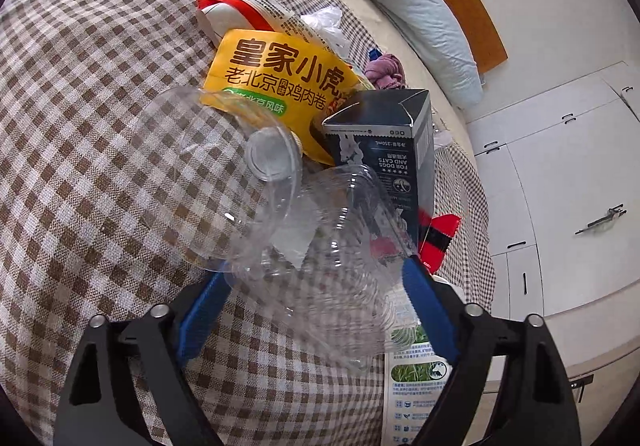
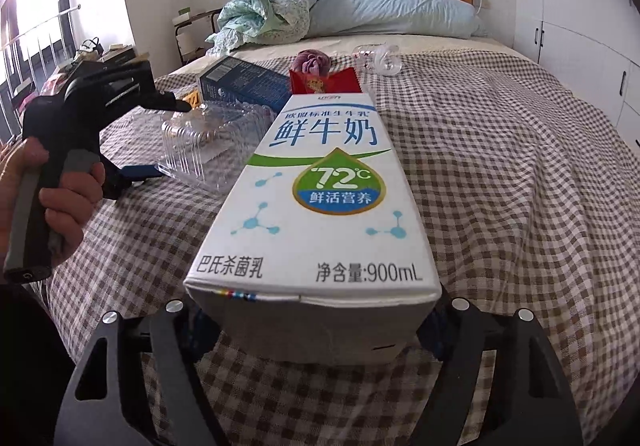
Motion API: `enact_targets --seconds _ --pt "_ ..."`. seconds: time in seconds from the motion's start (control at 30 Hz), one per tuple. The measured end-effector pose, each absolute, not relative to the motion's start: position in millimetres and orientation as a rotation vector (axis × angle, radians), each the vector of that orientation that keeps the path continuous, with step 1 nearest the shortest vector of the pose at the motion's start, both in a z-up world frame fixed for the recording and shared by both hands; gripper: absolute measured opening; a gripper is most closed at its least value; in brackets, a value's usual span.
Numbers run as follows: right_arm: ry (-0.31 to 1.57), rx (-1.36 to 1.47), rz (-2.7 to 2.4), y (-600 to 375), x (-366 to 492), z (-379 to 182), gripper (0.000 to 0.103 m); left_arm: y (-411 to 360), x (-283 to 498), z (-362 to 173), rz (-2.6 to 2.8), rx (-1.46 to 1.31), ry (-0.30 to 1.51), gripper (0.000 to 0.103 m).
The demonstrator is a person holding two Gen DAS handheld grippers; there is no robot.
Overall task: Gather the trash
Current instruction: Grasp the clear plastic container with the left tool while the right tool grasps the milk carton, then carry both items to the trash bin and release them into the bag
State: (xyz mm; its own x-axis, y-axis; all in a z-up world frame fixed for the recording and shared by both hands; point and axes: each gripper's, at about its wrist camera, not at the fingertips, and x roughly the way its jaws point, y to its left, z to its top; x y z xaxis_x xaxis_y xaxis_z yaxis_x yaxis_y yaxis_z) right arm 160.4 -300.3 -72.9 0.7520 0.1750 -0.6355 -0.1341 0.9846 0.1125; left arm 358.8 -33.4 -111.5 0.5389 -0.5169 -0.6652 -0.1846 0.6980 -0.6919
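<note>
Two claws work a checked bed (image 2: 500, 150): left claw (image 1: 316, 278) grips one clear clamshell container (image 1: 280, 206) at 10 o'clock of one milk carton (image 2: 320, 198), clamped in right claw (image 2: 316, 330).

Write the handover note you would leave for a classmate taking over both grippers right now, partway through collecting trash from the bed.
Left gripper: shut on the clear plastic clamshell, above the checked bedspread.
Right gripper: shut on the white milk carton, held lengthwise.
Still on the bed: yellow snack bag, dark blue pet-product box, red wrapper, clear plastic piece near the pillow, a purple cloth bundle.
Done: two items picked up. No bin in view.
Left: deposit both, then gather the rest.
</note>
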Motion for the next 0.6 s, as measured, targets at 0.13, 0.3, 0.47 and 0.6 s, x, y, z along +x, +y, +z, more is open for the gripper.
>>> enact_targets --seconds 0.13,0.3,0.47,0.6 --pt "0.676 0.051 0.153 -311 137 -57 0.073 -48 354 -103 -0.265 -0.742 0.987 0.065" --pt "0.649 0.027 0.119 -329 106 -34 0.072 -54 326 -65 -0.245 -0.601 0.864 0.064" --pt "0.586 0.026 0.087 -343 83 -3 0.071 -84 276 -23 -0.207 -0.301 0.65 0.064" --pt "0.558 -0.045 0.047 -351 56 15 0.071 -103 237 -8 -0.225 -0.182 0.562 0.064"
